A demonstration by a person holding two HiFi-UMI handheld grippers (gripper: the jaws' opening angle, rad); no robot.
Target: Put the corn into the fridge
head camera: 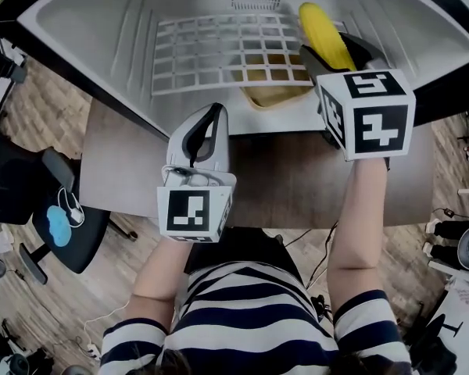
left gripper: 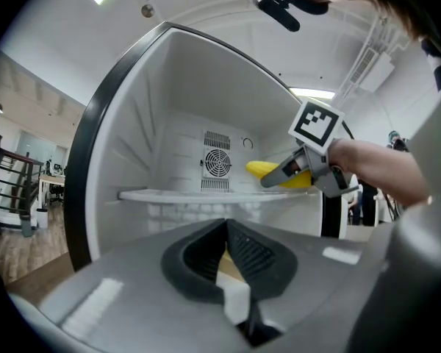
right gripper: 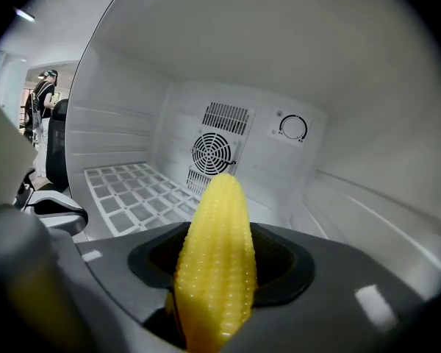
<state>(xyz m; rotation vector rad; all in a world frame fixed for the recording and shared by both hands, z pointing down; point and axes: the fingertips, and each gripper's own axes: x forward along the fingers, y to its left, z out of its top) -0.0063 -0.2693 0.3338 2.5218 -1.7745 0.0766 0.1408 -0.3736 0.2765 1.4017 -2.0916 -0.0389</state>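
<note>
A yellow corn cob (head camera: pixel 325 33) (right gripper: pixel 214 259) sticks out of my right gripper (head camera: pixel 334 53), which is shut on it and reaches into the open white fridge (head camera: pixel 102 30), above the right side of its wire shelf (head camera: pixel 211 51). In the left gripper view the corn (left gripper: pixel 268 170) shows in front of the round fan grille (left gripper: pixel 217 163). My left gripper (head camera: pixel 207 123) is shut with nothing in it and hangs just outside the fridge's front edge, to the left of the right one.
The fridge stands on a brown table (head camera: pixel 289 182). Something yellowish (head camera: pixel 270 84) lies under the wire shelf. An office chair (head camera: pixel 59 221) stands at the left on the wood floor. A dial (right gripper: pixel 292 128) and fan grille (right gripper: pixel 213 153) mark the fridge's back wall.
</note>
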